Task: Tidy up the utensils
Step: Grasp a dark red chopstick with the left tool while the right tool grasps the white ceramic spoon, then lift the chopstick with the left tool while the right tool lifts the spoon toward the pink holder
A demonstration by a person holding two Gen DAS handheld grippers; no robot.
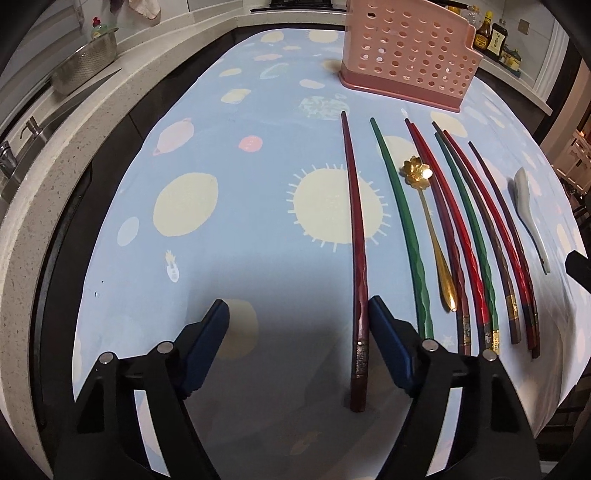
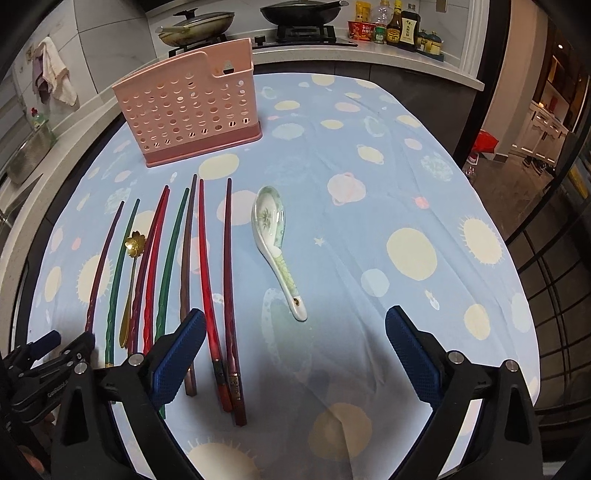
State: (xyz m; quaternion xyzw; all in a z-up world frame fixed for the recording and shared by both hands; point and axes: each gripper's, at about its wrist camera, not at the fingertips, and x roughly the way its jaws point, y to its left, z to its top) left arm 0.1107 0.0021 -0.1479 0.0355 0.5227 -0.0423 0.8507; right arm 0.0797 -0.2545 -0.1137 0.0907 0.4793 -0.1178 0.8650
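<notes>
Though bottles (image 2: 400, 27) carry labels, writing unreadable.

In the left wrist view the pink utensil holder (image 1: 402, 55) is cut off at the top edge, so its rim and compartments cannot be seen; the right gripper (image 1: 578, 264) shows only as a dark corner at the right border; the labels on the sauce bottles (image 1: 489, 37) are too small to read; the left gripper's right finger (image 1: 388, 343) covers the lower end of a green chopstick (image 1: 402, 206). In the right wrist view the right gripper's left finger (image 2: 181, 354) hides parts of the brown chopstick (image 2: 186, 266); the left gripper (image 2: 44, 354) is cut off at the left edge.
</notes>
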